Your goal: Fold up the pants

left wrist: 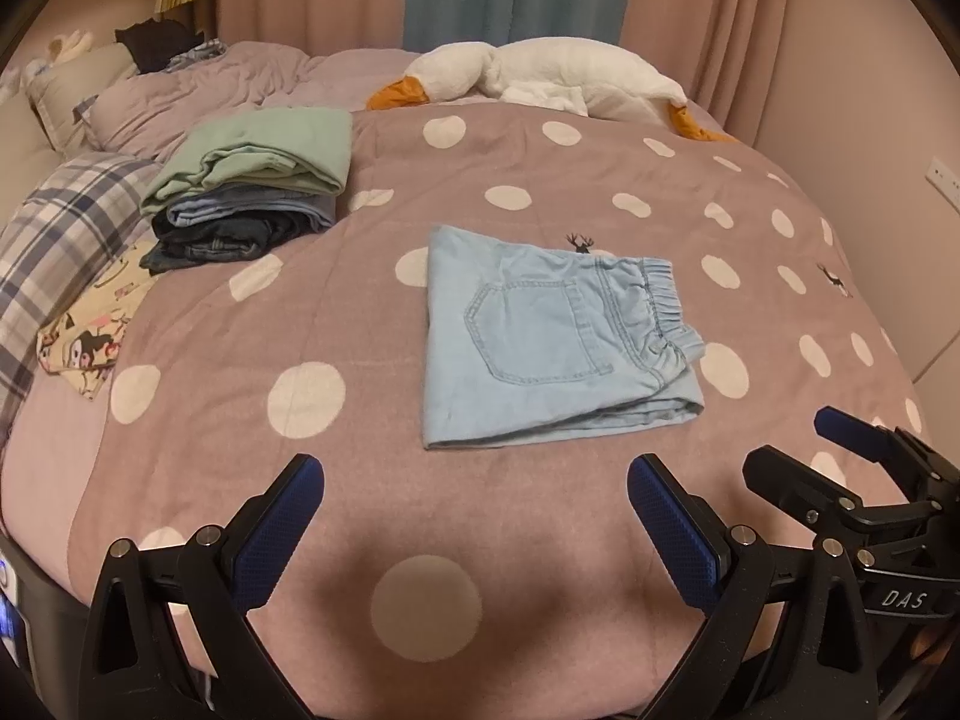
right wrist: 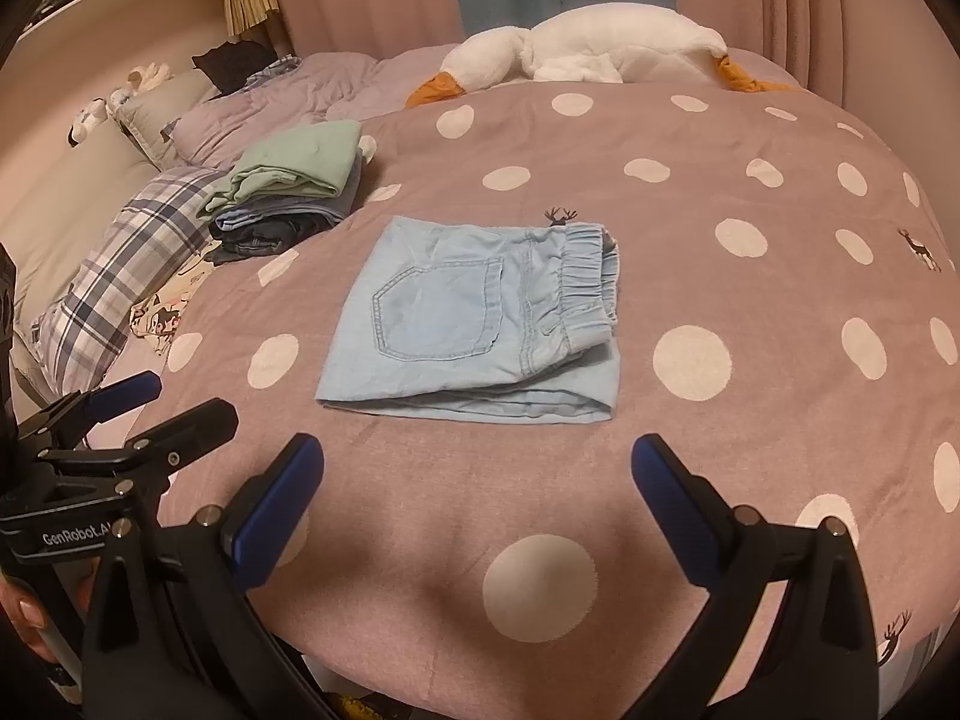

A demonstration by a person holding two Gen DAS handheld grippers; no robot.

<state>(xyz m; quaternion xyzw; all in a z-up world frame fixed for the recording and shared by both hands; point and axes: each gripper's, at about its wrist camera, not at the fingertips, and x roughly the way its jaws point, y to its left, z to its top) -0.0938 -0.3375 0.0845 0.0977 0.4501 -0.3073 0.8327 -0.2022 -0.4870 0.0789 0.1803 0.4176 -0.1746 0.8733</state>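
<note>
Currently the pants (left wrist: 552,336), pale blue denim, lie as a compact rectangle on the dotted blanket (left wrist: 360,300), about mid-bed and a little back from its near edge. Back pocket faces up; elastic waistband (left wrist: 663,306) bunched along the right side; layered fold edges show along the near side. Judgement: folding looks essentially done, several layers stacked, no loose leg visible.

Left tongs (left wrist: 474,516): spread wide, empty, hovering over the blanket short of the bundle's near edge. Right tongs (right wrist: 477,492): likewise wide, empty, just near of the bundle. Neither touches cloth.

Next move, as I judge it: either a last tidy of the uneven near-right corner, or a lift of the whole bundle toward the stack of folded clothes (left wrist: 252,198) near the bed's far-left side. A lift calls for both tongs to slide under or pinch all layers at opposite edges, or the fold will open. Soft denim will sag if held at one point.

Hard to make out:
- layer count inside the fold; only the edges show.
- underside and far edge of the bundle.
- what lies in the stack beneath the green item; darker denim pieces, number unclear.
- plaid pillow (left wrist: 66,240) and printed fabric at the left edge are partly cut off.
- plush goose (left wrist: 540,78) at the far edge, body partly hidden.
- fisheye bends the bed edges.
</note>
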